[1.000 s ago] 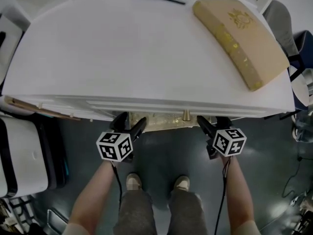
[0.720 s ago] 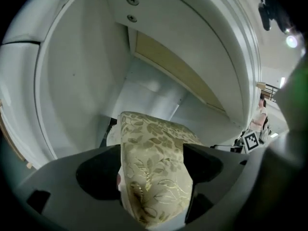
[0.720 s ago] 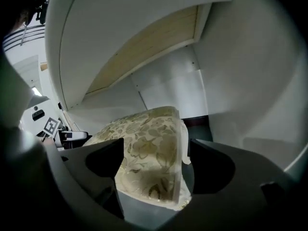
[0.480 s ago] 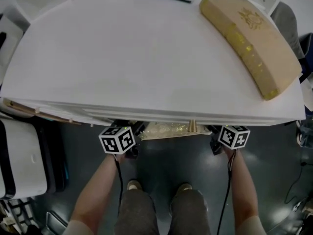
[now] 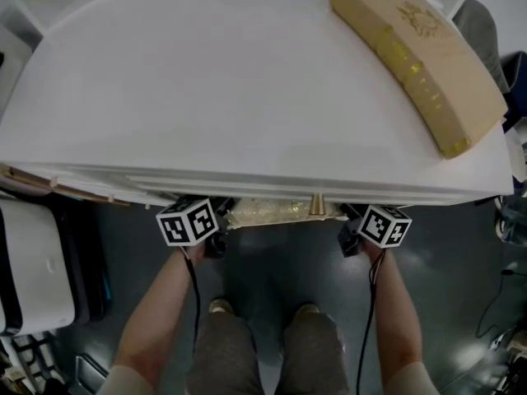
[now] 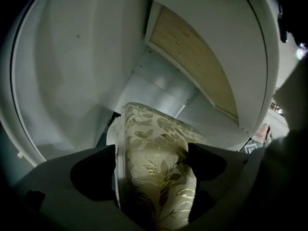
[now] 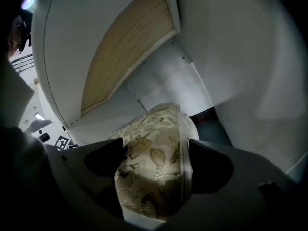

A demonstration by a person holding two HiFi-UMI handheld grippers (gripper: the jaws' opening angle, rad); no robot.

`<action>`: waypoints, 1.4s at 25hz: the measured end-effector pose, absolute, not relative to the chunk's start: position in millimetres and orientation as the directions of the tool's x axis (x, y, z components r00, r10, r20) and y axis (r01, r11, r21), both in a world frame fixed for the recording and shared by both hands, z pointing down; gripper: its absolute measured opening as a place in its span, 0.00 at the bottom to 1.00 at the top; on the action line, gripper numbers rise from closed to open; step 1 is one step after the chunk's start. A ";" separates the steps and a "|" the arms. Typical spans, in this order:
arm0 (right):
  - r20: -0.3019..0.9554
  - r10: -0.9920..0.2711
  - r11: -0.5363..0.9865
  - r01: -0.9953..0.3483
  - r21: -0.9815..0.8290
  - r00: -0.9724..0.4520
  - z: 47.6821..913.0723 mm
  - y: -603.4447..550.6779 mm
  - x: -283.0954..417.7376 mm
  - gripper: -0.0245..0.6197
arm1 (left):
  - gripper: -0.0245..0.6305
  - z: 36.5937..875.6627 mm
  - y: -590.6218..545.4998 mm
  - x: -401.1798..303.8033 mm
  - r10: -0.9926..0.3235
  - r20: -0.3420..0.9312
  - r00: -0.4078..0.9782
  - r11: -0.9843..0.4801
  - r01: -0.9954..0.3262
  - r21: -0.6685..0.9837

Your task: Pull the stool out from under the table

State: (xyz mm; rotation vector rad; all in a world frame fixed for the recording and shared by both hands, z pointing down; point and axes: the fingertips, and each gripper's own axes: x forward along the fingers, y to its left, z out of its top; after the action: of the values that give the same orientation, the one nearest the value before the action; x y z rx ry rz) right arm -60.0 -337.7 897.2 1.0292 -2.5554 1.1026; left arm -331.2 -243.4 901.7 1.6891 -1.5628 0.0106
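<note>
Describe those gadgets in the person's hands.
The left claw and right claw are black, each topped by a white cube with black square markers; thin black cables trail along bare forearms. Both have just been opening, the stool cushion between them.

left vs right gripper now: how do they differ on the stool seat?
Left gripper straddles the stool seat at its left end; right gripper at its right end. In the left gripper view the seat's piped edge runs beside the left jaw; in the right gripper view, beside the right jaw. Shared: both reach under the table, jaws just opened wide around the seat, not squeezing it.
</note>
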 end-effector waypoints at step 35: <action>0.586 -0.487 0.316 -0.756 -0.573 -0.648 778.4 -154.5 16.2 0.72 | 0.74 794.4 -94.2 -259.4 -0.686 0.624 0.375 0.089 -0.808 0.583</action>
State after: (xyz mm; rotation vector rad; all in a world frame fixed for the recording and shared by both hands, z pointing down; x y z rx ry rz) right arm 16.2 -154.5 778.4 1.1181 -2.2825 1.2482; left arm -259.4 -94.2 794.4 1.6355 -1.3521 0.1531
